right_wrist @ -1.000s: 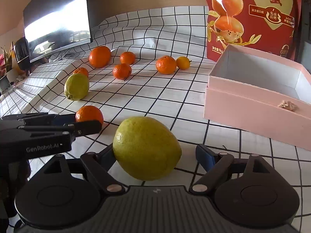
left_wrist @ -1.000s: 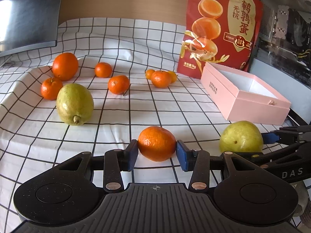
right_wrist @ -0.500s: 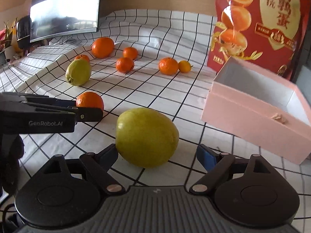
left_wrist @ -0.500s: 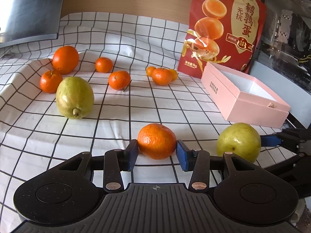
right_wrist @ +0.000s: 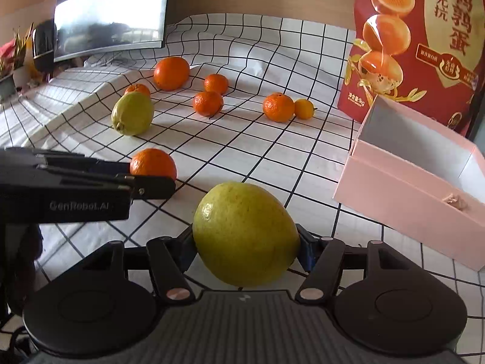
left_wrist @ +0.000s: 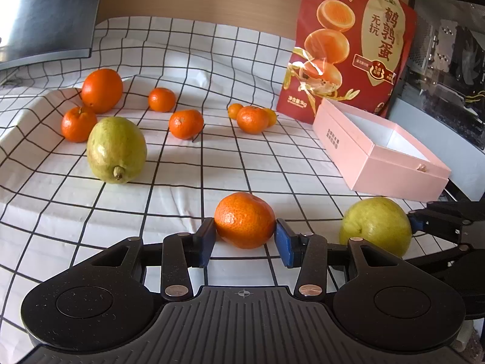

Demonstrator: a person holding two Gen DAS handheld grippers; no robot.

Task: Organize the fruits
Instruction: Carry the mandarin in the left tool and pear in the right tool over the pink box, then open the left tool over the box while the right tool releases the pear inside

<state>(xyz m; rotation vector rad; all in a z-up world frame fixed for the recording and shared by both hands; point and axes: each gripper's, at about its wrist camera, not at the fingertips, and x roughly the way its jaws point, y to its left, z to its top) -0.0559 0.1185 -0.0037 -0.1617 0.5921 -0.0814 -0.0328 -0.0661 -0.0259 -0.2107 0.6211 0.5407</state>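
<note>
A surface draped in a white cloth with a black grid [left_wrist: 188, 163] holds scattered fruit. In the left wrist view, the left gripper [left_wrist: 245, 239] fills the lower frame, angled downward; its blue-padded jaws stand about half open against both sides of a round orange mandarin [left_wrist: 244, 220] at lower centre. At lower right a yellow-green guava [left_wrist: 375, 225] sits between the black fingers of the right gripper [left_wrist: 407, 236]. Only this view shows a dark computer case [left_wrist: 448, 69] at upper right.

In the right wrist view, the same guava [right_wrist: 245, 233] fills the lower centre, and the right gripper's [right_wrist: 246, 247] jaws are closing, their pads touching its sides. Only this view shows a potted plant [right_wrist: 15, 57] at far left.

Both views show an open pink cardboard box [right_wrist: 418, 182] at right, empty but for a small scrap, a red snack bag [left_wrist: 345, 51] behind it, a second guava [left_wrist: 116, 149] at left, and more oranges beyond.
</note>
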